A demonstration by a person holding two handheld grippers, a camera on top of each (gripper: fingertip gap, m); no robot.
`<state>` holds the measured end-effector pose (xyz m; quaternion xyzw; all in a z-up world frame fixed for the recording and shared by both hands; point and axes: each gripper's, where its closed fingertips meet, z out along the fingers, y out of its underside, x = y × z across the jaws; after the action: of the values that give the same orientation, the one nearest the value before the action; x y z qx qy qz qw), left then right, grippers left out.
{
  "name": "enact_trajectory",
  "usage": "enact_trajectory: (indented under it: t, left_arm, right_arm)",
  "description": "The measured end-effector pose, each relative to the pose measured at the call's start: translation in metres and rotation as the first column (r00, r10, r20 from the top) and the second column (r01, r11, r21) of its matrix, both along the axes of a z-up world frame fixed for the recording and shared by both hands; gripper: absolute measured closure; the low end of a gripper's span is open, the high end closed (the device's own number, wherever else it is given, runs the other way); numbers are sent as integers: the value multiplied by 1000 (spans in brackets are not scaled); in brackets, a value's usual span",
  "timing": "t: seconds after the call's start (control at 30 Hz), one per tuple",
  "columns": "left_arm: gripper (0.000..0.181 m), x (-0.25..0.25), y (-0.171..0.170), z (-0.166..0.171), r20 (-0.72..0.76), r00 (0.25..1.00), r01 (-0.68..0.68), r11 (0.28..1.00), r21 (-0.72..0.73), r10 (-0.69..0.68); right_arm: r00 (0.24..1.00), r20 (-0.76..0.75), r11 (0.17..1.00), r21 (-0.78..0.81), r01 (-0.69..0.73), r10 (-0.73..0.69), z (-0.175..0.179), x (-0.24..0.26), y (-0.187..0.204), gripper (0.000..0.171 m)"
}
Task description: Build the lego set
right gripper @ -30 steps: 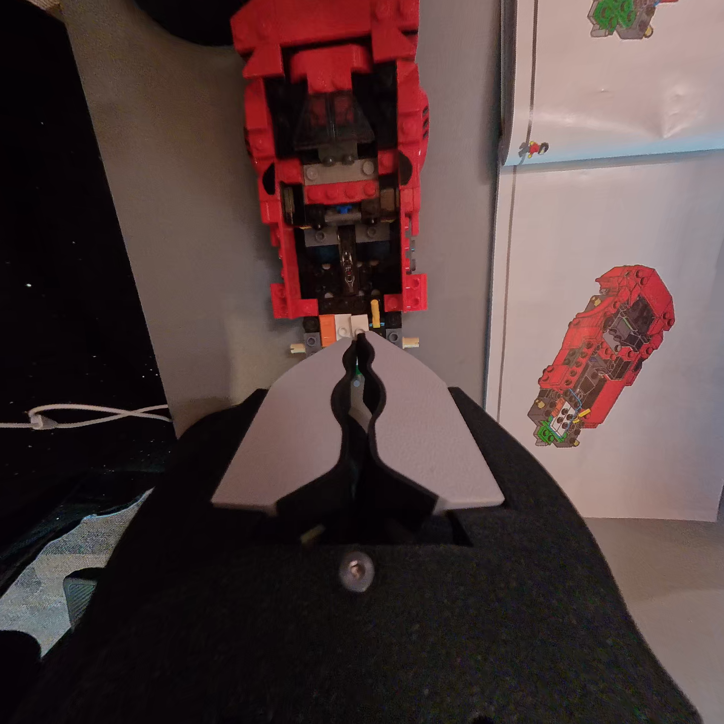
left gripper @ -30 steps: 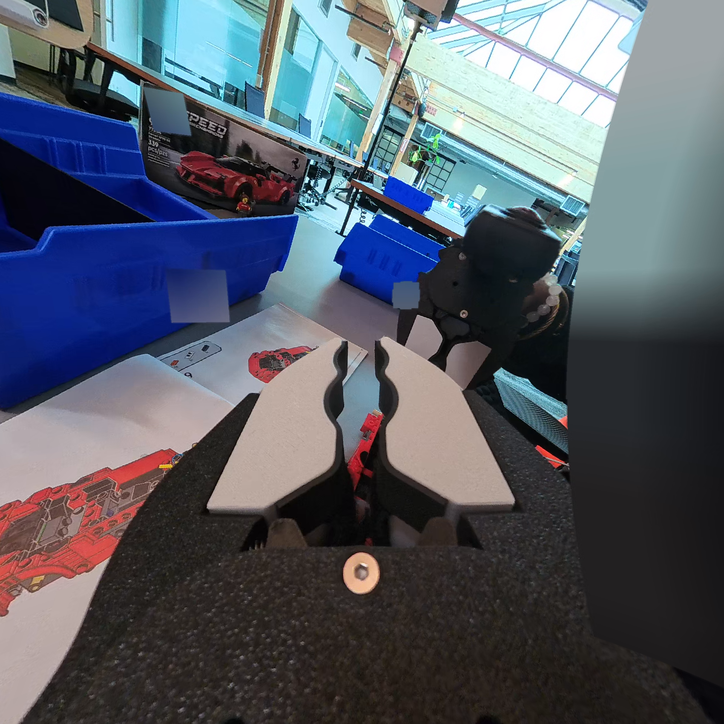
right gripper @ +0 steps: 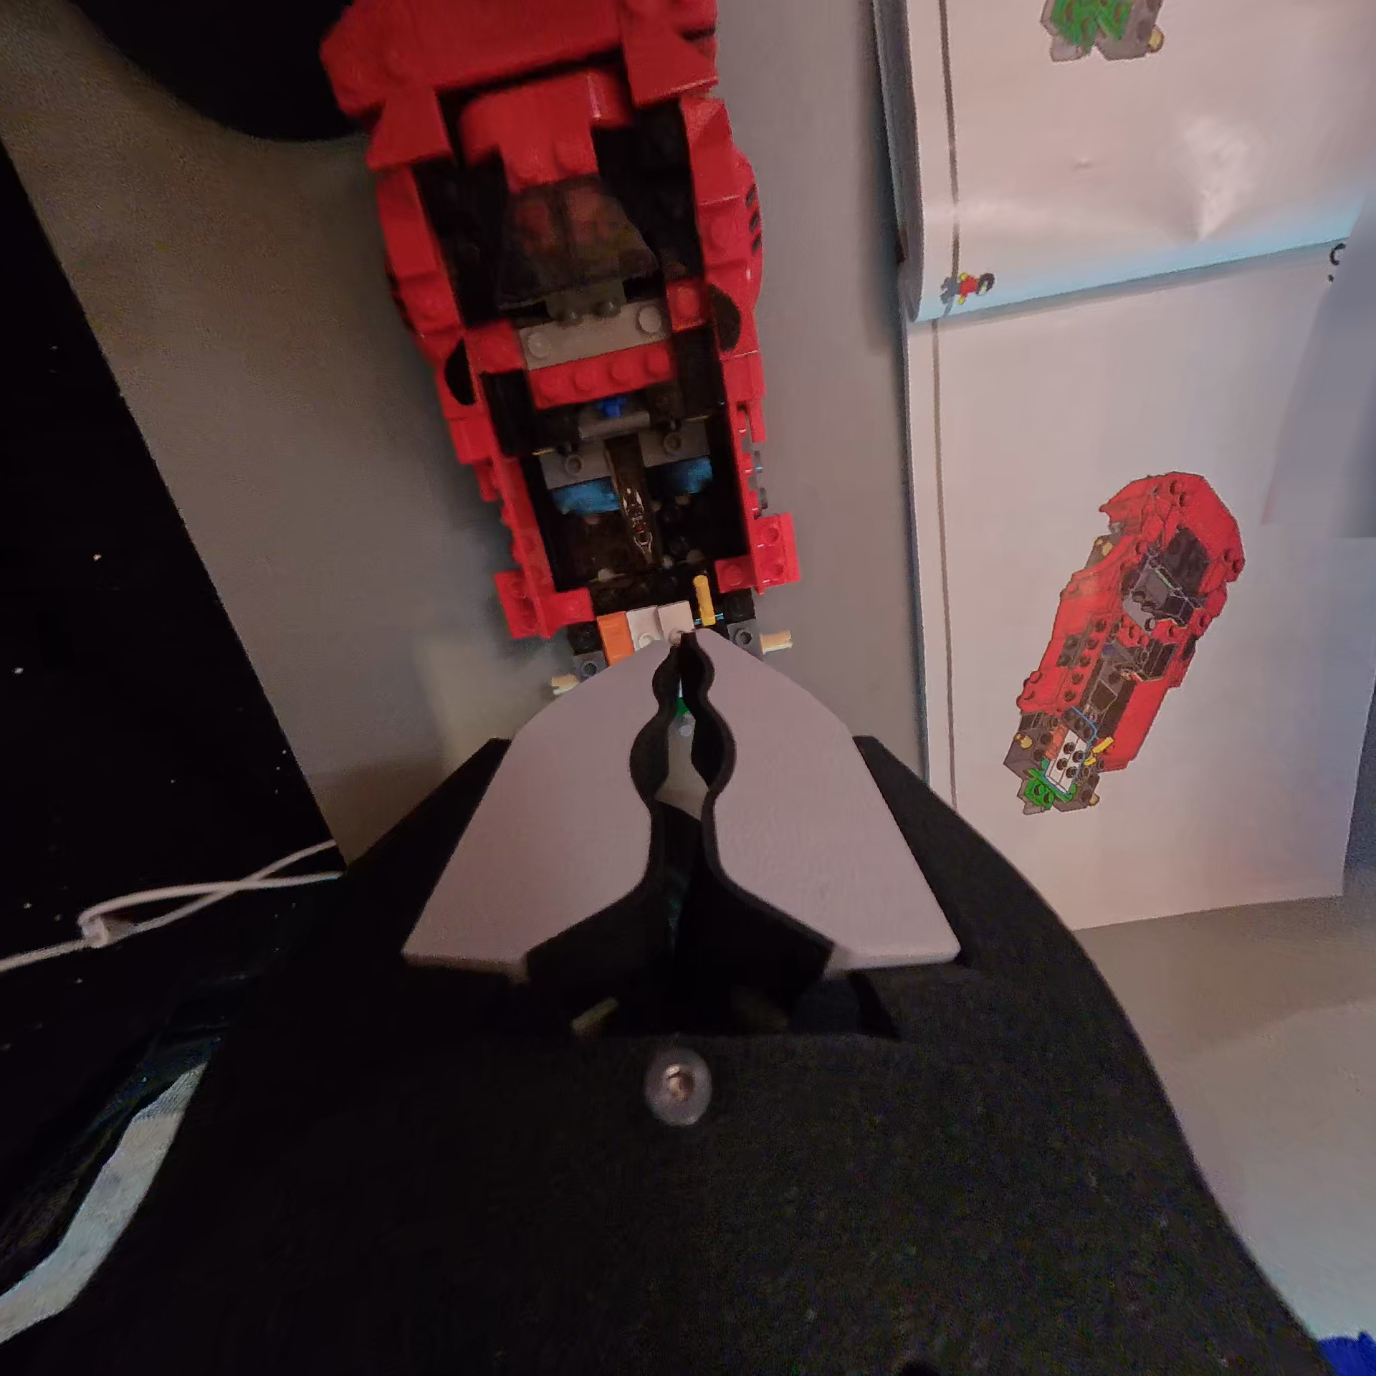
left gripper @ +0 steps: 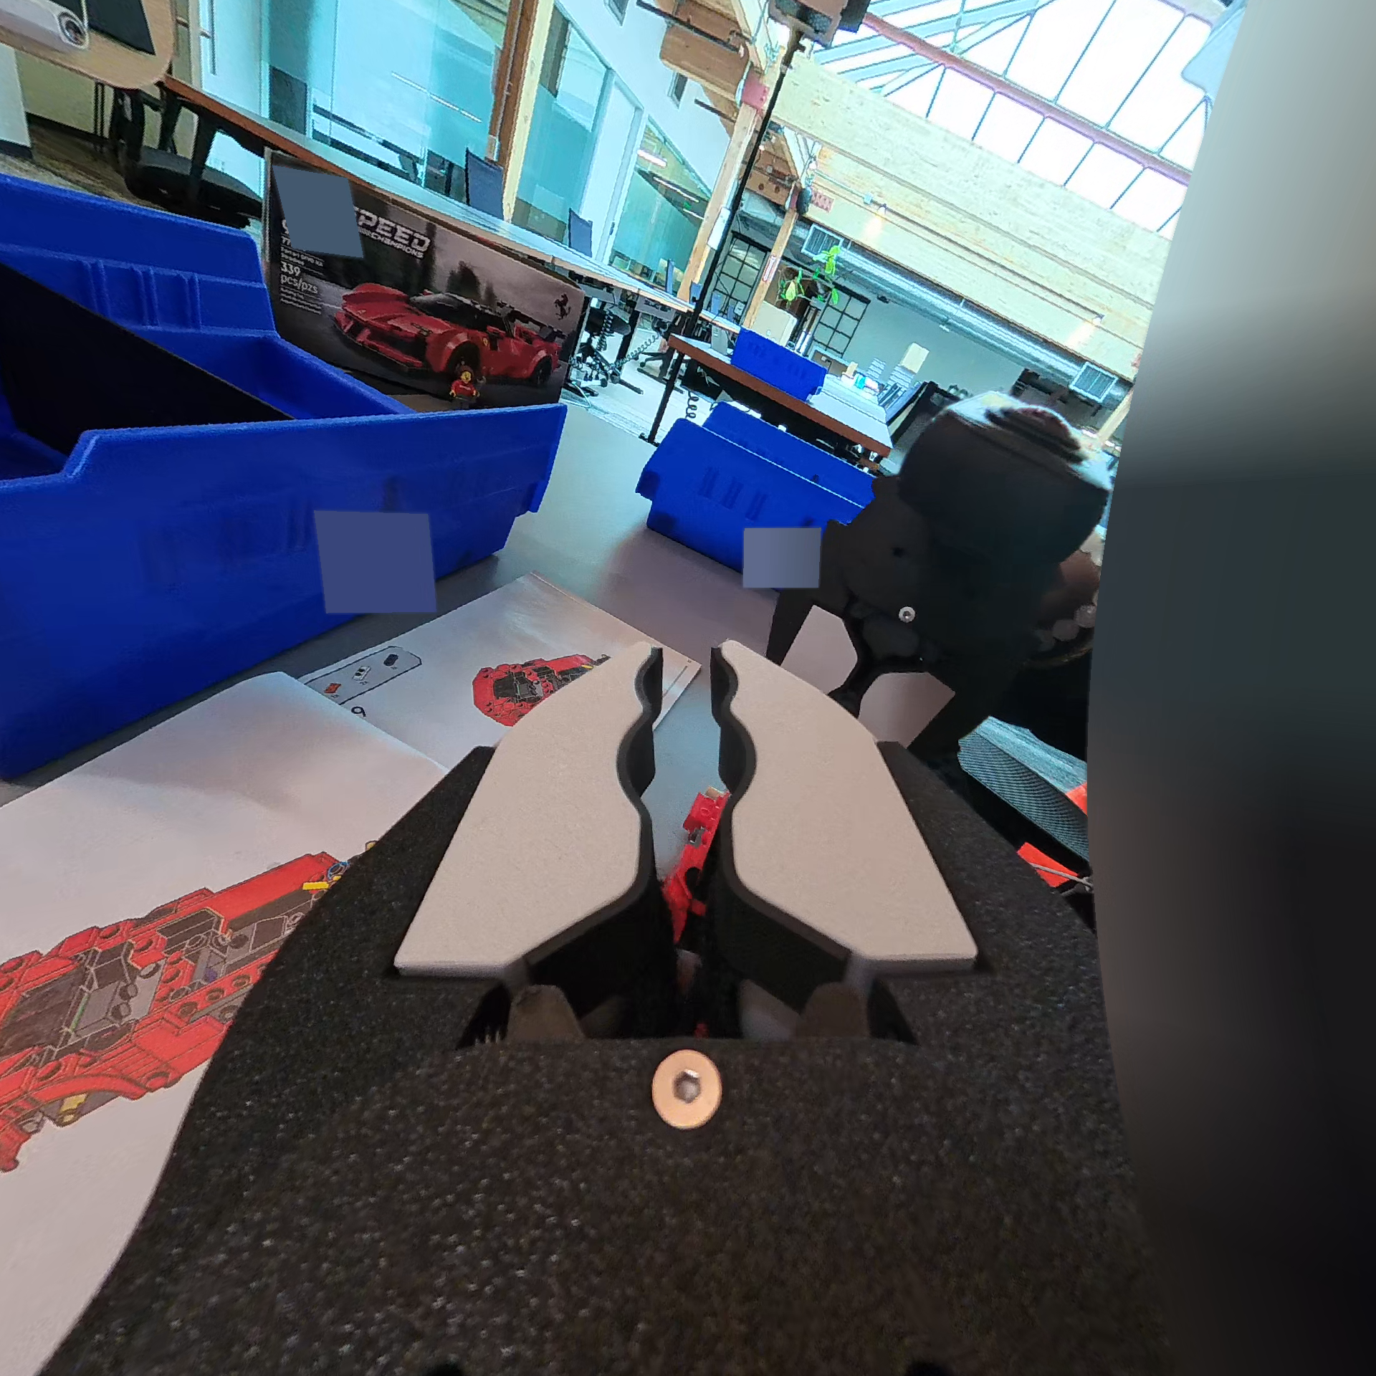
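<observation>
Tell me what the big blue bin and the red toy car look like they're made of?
The large blue open-top storage bin looks like moulded plastic: one even colour, a soft sheen, ribbed walls. The partly built red brick car seems to be hard glossy plastic too, judging by its round studs and crisp block edges.

Print marks the lego box and instruction booklet.
</observation>
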<state>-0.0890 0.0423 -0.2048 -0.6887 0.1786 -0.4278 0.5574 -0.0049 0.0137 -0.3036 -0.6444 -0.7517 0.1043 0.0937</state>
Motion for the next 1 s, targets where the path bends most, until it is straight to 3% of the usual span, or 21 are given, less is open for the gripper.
enact_trajectory:
  t: [0.3,1.0]
  left_arm:
    - [170,-1,0,1,-19,1000,-14,1000,18,15]
    - [172,-6,2,3,-17,999,-47,998,35,47]
  right_arm:
    - [998,-31,998,27,49,-48,5,-7,2,171]
    - [997,81,1000,-1,17,-17,-1,-3,0,171]
